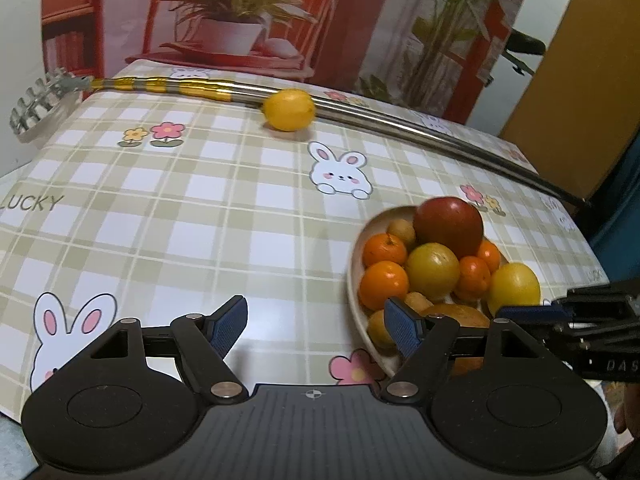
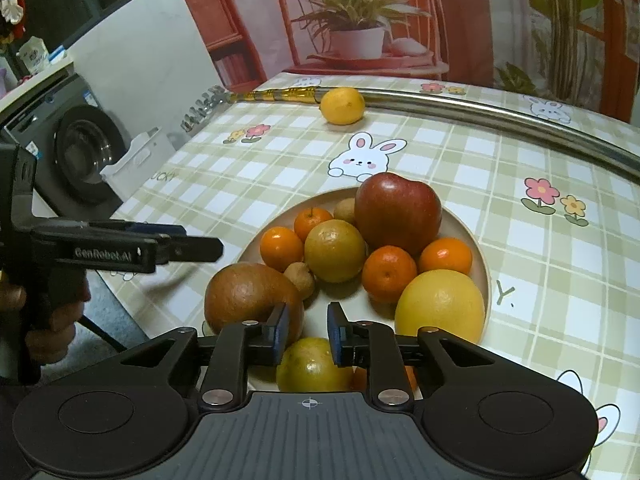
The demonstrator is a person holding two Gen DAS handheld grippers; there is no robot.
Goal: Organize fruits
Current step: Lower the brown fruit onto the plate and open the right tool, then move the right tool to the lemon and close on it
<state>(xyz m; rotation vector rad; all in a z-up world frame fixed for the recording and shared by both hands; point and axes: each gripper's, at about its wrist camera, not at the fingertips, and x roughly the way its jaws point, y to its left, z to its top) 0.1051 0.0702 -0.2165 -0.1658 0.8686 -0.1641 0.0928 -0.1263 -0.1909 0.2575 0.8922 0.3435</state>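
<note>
A shallow beige bowl [image 2: 482, 264] stands on the checked tablecloth [image 2: 440, 152] (printed with rabbits and flowers) and is heaped with fruit. A dark red apple [image 2: 397, 213] sits highest at the back; around it lie small, glossy tangerines [image 2: 389, 274], a dull yellow-green orange [image 2: 335, 250], a large smooth yellow citrus [image 2: 442, 305] at the right rim, a brown, mottled pear [image 2: 248, 294] at the left rim, and small tan fruits [image 2: 301, 276] between them. One lemon [image 1: 289, 109], bright yellow and oval, lies apart at the far side of the table, touching a long metal pole [image 1: 400, 124] with yellow bands.

The left gripper [image 1: 316, 330] has its jaws wide apart, empty, over the cloth beside the bowl's left rim. The right gripper [image 2: 308, 334] hangs over the near rim with a narrow gap between its jaws, above a yellow-green citrus [image 2: 312, 366]; it grips nothing.
</note>
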